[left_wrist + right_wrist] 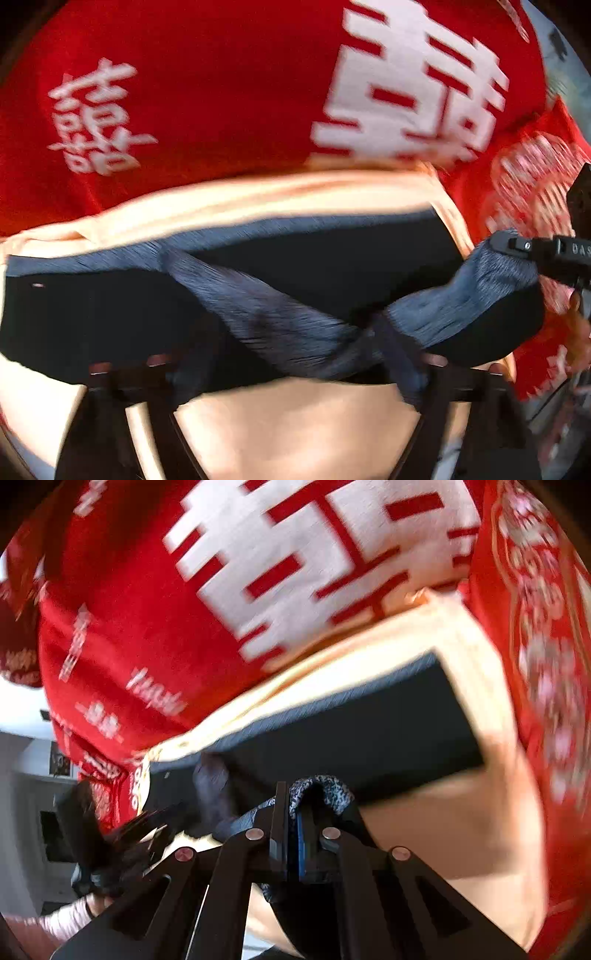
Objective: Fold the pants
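The pants (pixel 280 295), dark blue-grey, are lying across a cream cloth (pixel 295 435) that is covering the surface in front of a red blanket (pixel 207 110) printed with large white characters. Taking that cream cloth as the landmark: the pants are spreading over its middle, with the far edge of the garment running just short of the cloth's far border, where the red blanket begins.

The right tongs (pixel 291 834) are pressing together on a bunched fold of the pants' fabric, which is curling over their tips; this pinched corner is rising off the cream cloth at the garment's near edge. In the left wrist view the same tongs are entering from the right, gripping that raised corner.

The left tongs (pixel 280 373) are standing spread, hovering over the near edge of the pants, with a twisted band of fabric lying between the fingers; whether the pads are touching it cannot be told through the blur.
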Demonstrator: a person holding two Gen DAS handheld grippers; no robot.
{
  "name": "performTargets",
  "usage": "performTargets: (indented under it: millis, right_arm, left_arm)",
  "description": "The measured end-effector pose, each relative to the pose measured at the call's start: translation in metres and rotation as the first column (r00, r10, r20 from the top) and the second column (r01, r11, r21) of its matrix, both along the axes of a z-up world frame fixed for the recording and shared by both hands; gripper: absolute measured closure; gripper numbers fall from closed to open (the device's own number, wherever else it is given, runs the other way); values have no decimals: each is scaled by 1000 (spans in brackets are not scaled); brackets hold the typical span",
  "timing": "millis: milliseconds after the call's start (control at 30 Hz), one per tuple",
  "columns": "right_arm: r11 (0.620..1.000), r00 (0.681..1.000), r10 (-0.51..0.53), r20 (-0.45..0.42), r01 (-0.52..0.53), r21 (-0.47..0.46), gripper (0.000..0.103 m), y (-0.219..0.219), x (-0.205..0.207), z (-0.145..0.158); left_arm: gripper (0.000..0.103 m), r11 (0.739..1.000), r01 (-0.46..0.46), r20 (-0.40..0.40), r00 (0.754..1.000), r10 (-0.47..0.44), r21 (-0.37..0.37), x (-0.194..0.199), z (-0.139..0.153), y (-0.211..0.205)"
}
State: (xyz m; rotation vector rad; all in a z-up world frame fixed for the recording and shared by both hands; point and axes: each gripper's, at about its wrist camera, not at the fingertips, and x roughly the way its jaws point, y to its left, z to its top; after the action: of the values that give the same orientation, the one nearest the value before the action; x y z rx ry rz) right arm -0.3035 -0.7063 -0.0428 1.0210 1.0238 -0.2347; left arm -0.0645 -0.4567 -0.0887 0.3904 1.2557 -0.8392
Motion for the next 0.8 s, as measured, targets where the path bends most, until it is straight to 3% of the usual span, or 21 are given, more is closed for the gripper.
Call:
performTargets:
  millis: [267, 333, 367, 400, 500, 600, 667, 767, 800]
  right_arm:
    - [995, 995, 23, -99, -32, -93, 94, -69, 32, -32]
    - [986, 985, 42, -169, -68, -150, 73, -74, 40, -37]
    - [978, 981, 47, -189, -83, -189, 45, -74, 42, -37]
    - [969, 978, 50, -201, -96, -227, 28, -74, 42, -35]
    - [949, 979, 47, -196, -106, -299, 27, -79, 38, -22]
    - [964, 978, 35, -204, -87, -252, 27, -84, 31, -24]
    - [968, 965, 46, -258, -107, -225, 28, -85, 27, -39]
    - [969, 952, 71, -297, -136, -206, 40, -85, 30, -61]
    - [970, 954, 72, -292, -135, -202, 49, -86, 32, -69]
  left_arm:
    - [17, 984, -65, 36, 998, 60, 166, 26, -49, -15]
    - [17, 979, -71, 38, 997, 65, 189, 30, -60, -19]
    - [17, 977, -76, 39, 997, 69, 201, 33, -65, -21]
    - [17, 974, -80, 42, 996, 73, 210, 35, -69, -24]
    - [17, 967, -86, 56, 996, 75, 239, 39, -81, -30]
    - [17, 961, -90, 59, 995, 77, 261, 43, -91, -31]
    - [17, 957, -98, 59, 995, 84, 274, 45, -97, -32]
    - [17, 954, -112, 63, 993, 98, 278, 47, -101, -31]
    - [17, 954, -116, 63, 993, 102, 278, 47, -102, -30]
